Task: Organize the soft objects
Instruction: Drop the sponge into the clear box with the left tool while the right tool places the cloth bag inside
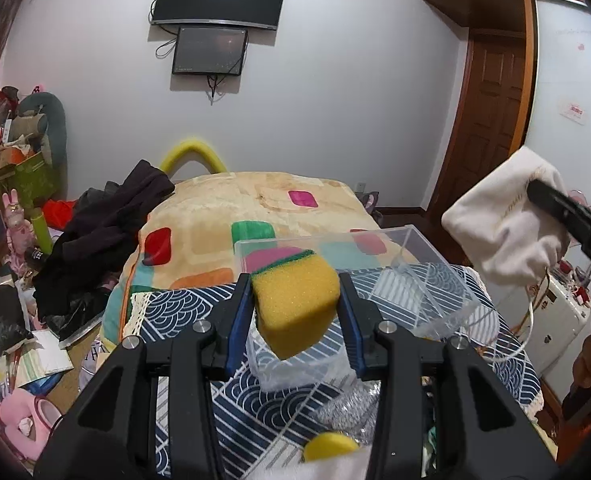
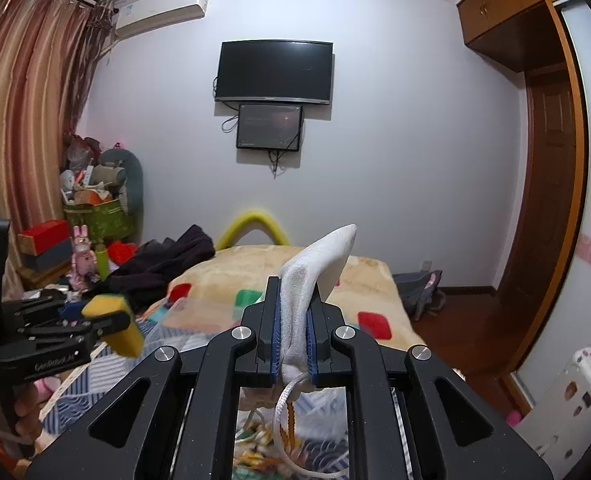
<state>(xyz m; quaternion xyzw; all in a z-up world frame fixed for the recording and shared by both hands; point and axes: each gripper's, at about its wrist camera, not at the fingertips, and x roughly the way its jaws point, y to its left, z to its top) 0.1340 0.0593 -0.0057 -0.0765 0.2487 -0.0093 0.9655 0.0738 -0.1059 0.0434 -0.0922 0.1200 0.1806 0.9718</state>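
Observation:
My left gripper (image 1: pixel 295 300) is shut on a yellow sponge (image 1: pixel 295 304) with a green scouring layer, held in the air above a clear plastic box (image 1: pixel 415 248) on the bed. In the right wrist view the same sponge (image 2: pixel 113 328) and left gripper (image 2: pixel 107 326) show at the left. My right gripper (image 2: pixel 294 316) is shut on a white cloth pouch (image 2: pixel 315 268) with a white cord hanging below; in the left wrist view the pouch (image 1: pixel 503 220) hangs at the right, pinched by a black finger (image 1: pixel 555 204).
A patterned blue cloth (image 1: pixel 255 412) covers the near end of the bed; a colourful blanket (image 1: pixel 263 200) lies beyond. Dark clothes (image 1: pixel 107 228) pile at the bed's left. Another yellow sponge (image 1: pixel 329 446) and a silvery scrubber (image 1: pixel 347 408) lie below. Clutter fills the floor at the left; a white appliance (image 1: pixel 559 328) stands at the right.

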